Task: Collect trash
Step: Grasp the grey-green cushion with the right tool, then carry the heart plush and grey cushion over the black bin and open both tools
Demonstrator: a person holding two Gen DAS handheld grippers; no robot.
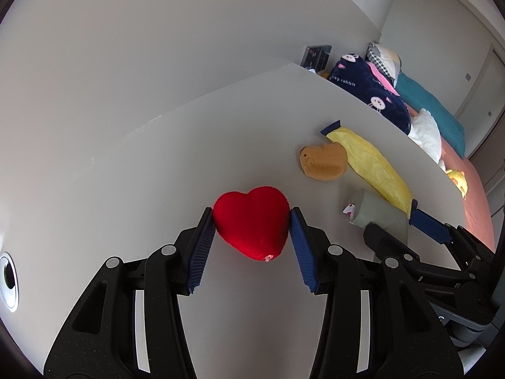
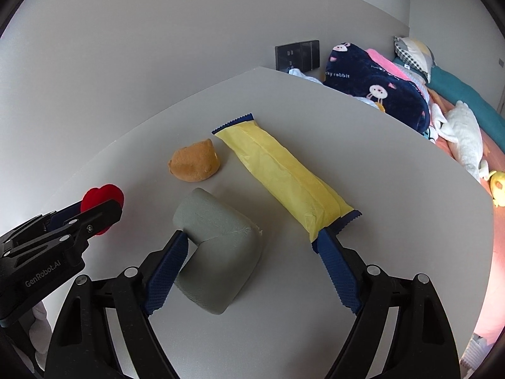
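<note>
Between our left jaws [image 1: 252, 218] sits the gripped red plush heart [image 1: 252, 221]; our right jaws [image 2: 252, 246] stand open around the grey bent foam tube [image 2: 217, 246] on the white worktop [image 2: 378, 164].

**Two readable markings in the scene**

White lettering reading "GenRobot.AI" ran along the black body of the left gripper [image 2: 102, 213], at about eight o'clock in the right wrist view. On the dark blue blanket [image 2: 377, 93] with the cartoon animal faces, at about one o'clock past the table's far edge, pale letters read "ky rabbit", the start of the wording hidden in a fold.
</note>
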